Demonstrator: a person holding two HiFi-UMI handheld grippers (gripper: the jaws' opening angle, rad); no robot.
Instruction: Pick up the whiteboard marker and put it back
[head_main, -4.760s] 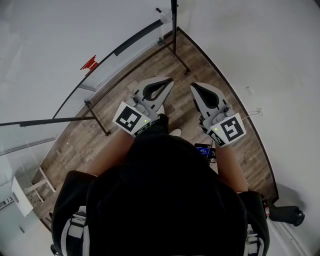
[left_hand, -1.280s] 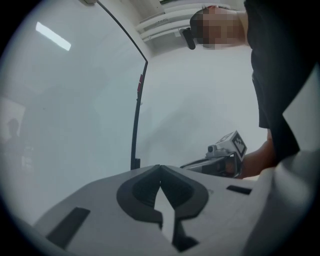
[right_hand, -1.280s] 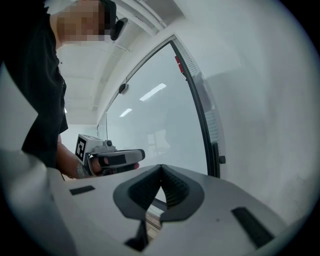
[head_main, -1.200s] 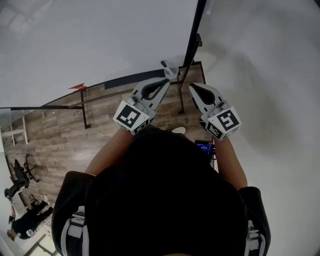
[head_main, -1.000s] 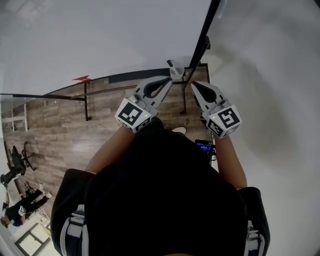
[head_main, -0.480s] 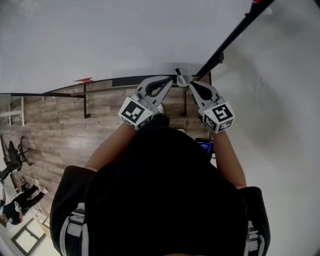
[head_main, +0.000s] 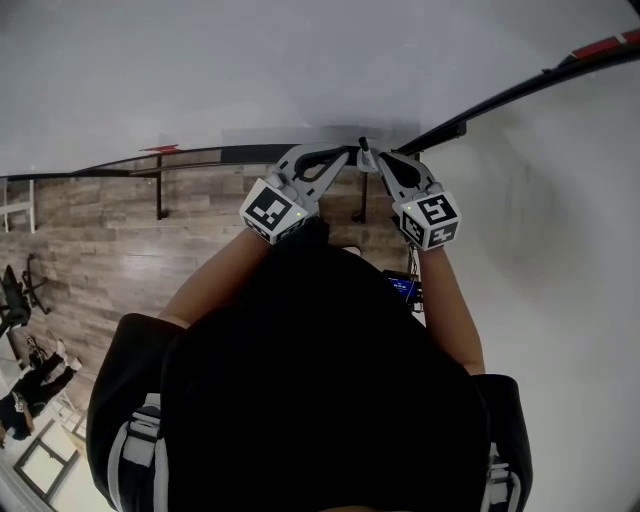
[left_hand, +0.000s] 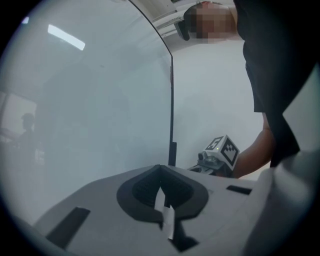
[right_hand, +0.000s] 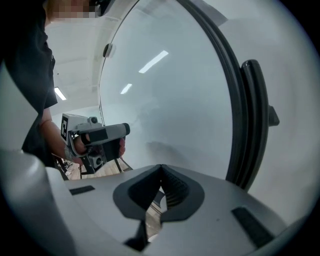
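Observation:
No whiteboard marker shows clearly. A small grey piece sits at the whiteboard's lower corner between the gripper tips; I cannot tell what it is. The whiteboard fills the top of the head view, with a dark tray strip along its bottom edge and a small red item on that strip. My left gripper and right gripper point at that corner side by side, both shut with nothing held. The left gripper view shows shut jaws facing the board, as does the right gripper view.
The board's black frame runs close past the right gripper, and its edge stands ahead of the left one. Black stand legs rest on the wooden floor. A white wall is at the right. Another person stands far left.
The view has swung toward the whiteboard, which now fills the top. Both grippers have moved up to its lower corner and drawn closer together; both stay shut.

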